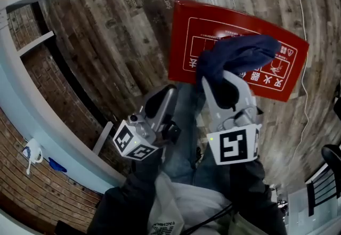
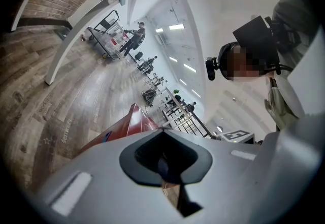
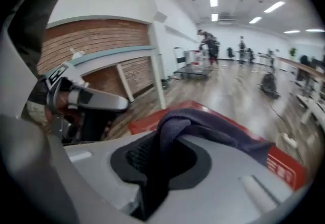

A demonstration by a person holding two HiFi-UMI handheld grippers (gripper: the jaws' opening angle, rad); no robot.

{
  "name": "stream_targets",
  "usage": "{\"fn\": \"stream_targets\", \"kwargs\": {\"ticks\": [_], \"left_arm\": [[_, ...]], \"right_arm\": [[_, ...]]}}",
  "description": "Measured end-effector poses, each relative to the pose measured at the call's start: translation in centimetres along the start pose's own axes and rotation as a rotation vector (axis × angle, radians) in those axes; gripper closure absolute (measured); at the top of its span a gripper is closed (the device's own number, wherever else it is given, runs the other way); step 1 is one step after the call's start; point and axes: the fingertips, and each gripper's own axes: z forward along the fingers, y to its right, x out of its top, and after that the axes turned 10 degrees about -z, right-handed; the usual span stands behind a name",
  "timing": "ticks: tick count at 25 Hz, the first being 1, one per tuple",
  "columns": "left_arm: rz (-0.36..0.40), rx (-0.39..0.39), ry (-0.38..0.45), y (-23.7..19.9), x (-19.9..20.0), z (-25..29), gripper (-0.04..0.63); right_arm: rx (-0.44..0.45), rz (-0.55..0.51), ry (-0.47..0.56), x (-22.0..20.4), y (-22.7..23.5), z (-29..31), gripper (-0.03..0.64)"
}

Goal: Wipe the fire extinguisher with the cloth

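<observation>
The right gripper (image 1: 216,82) was clamped on a dark blue cloth (image 1: 240,55). In the right gripper view the fabric ran down through the slot between its fingers (image 3: 244,182), was pinched there, and spilled forward past the tips in a loose fold. Ahead of those fingertips and below them lay the only extinguisher item in sight, a flat red fire extinguisher box (image 1: 213,31) on the wooden floor (image 1: 117,26), printed side up. The free end of the cloth hung over the box's near portion, though whether it touched the lid could not be told. No extinguisher cylinder showed in any view. The left gripper (image 1: 169,90) was held beside the right one and short of the box. Its fingers (image 2: 101,182) were drawn together with nothing caught between them, and the box's edge (image 2: 129,121) showed just beyond their tips in the left gripper view. As a judgement, the task looked barely begun. The cloth had been secured and brought over the box, but the red surface showed no wipe marks and no cloth pressed flat on it. What seemed left was to lower the cloth onto the lid and sweep it across, and perhaps to steady the box with the empty left gripper.
</observation>
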Motion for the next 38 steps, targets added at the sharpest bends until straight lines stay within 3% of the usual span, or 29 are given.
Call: {"fn": "stream_targets", "kwargs": {"ticks": [2, 5, 7, 11, 13, 15, 17, 21, 24, 28, 31, 33, 35, 38], "left_arm": [[0.01, -0.007, -0.011, 0.4, -0.1, 0.3, 0.592], [0.025, -0.021, -0.021, 1.0, -0.1, 0.8, 0.592], [0.033, -0.031, -0.022, 1.5, 0.0, 1.1, 0.592], [0.048, -0.041, -0.027, 1.6, -0.1, 0.9, 0.592], [0.053, -0.036, -0.03, 1.7, -0.4, 0.8, 0.592], [0.055, -0.022, -0.026, 1.8, -0.5, 0.7, 0.592], [0.067, -0.003, -0.019, 1.8, 0.0, 0.6, 0.592], [0.107, 0.017, -0.008, 1.8, 1.3, 0.9, 0.592], [0.117, 0.006, -0.02, 2.3, 1.3, 1.5, 0.592], [0.112, -0.013, -0.047, 3.2, 0.6, 1.5, 0.592], [0.103, -0.021, -0.053, 3.2, -0.1, 1.6, 0.592], [0.093, -0.027, -0.056, 3.3, -0.7, 1.8, 0.592], [0.086, -0.031, -0.059, 3.5, -1.1, 1.8, 0.592], [0.085, -0.032, -0.055, 3.6, -0.9, 1.5, 0.592]], "right_arm": [[0.081, -0.11, 0.045, 2.4, -3.4, 1.6, 0.56], [0.063, -0.124, 0.084, 2.2, -2.5, 0.9, 0.56], [-0.039, -0.066, 0.098, 0.2, 1.3, -1.3, 0.56], [-0.366, 0.188, -0.072, -9.6, 10.3, -8.4, 0.56], [-0.436, 0.192, -0.103, -11.9, 12.5, -10.4, 0.56], [-0.454, 0.174, -0.068, -10.7, 12.7, -9.8, 0.56], [-0.408, 0.163, 0.006, -7.2, 10.5, -7.1, 0.56], [-0.074, -0.039, 0.006, -1.3, 0.8, -1.4, 0.56], [0.016, -0.119, 0.061, -0.3, -2.1, -1.3, 0.56], [-0.035, 0.006, 0.053, -5.0, 0.7, -6.5, 0.561], [-0.079, 0.141, -0.035, -9.9, 2.0, -10.4, 0.56], [-0.003, 0.277, -0.146, -13.3, 0.5, -11.1, 0.561], [0.091, 0.293, -0.236, -15.6, -1.6, -10.5, 0.561], [0.125, 0.299, -0.233, -15.7, -3.1, -7.8, 0.561]]}}
